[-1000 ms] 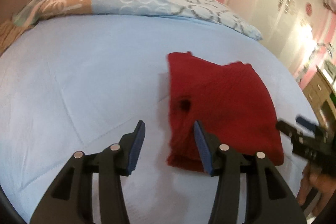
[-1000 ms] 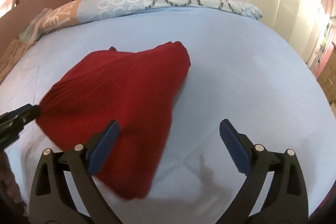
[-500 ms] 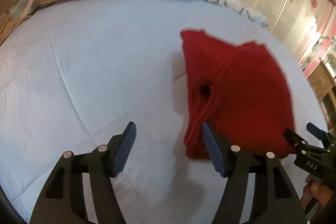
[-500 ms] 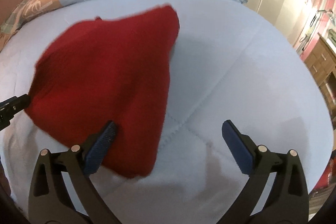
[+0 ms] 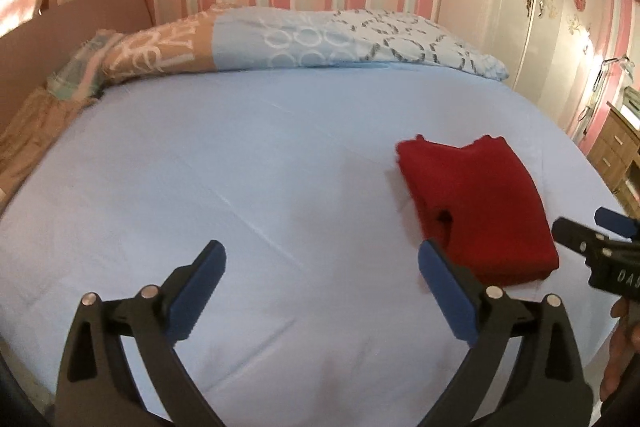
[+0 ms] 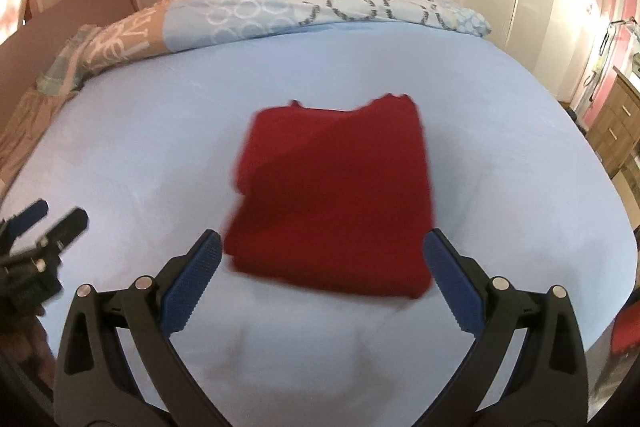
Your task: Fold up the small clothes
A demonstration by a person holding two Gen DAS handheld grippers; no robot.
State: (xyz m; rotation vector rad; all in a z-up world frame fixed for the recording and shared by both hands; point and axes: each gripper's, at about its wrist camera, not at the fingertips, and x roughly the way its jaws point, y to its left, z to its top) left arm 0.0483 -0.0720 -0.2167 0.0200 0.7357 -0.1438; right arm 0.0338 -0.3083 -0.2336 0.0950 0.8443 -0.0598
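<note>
Lying folded on bed (image 6: 500,131): red garment (image 6: 336,195)

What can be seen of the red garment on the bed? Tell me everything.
The red garment is a small knitted-looking piece, folded into a rough rectangle of several layers, with stacked edges along its near and left sides. A notched, uneven edge shows at the far side, and the left wrist view shows a small dark opening in its fold. It lies flat on the light blue bedsheet, which alone touches it. No gripper touches it.
</note>
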